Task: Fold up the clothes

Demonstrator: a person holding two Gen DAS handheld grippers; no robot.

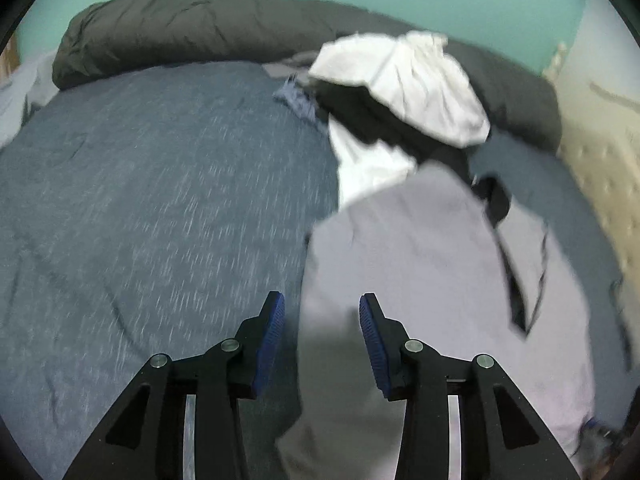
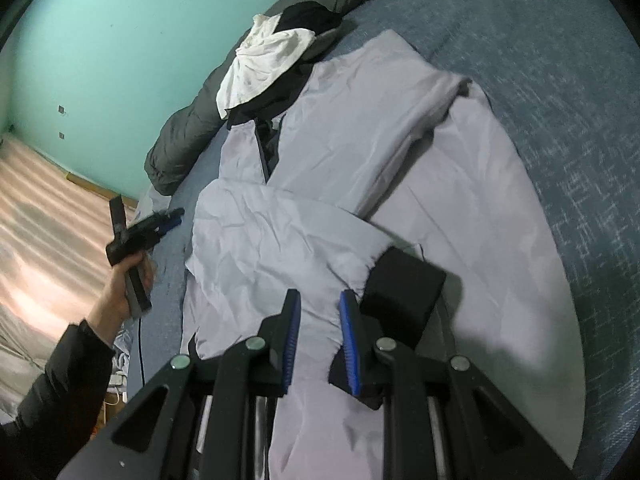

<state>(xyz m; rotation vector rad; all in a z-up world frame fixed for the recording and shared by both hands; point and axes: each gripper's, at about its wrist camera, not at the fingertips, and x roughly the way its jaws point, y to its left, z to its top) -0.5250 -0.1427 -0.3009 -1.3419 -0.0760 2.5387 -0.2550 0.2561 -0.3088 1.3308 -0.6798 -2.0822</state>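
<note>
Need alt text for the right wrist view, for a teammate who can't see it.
The right gripper pinches a sleeve of the pale lilac jacket spread on the blue bed. At left, a hand holds the left gripper off the garment.

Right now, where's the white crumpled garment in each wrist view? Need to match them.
Left wrist: white garment upper right of centre, on dark clothes against the dark duvet.
Right wrist: white garment upper left of centre, beyond the lilac jacket.
Shared landmark: the dark duvet along the teal wall.
</note>
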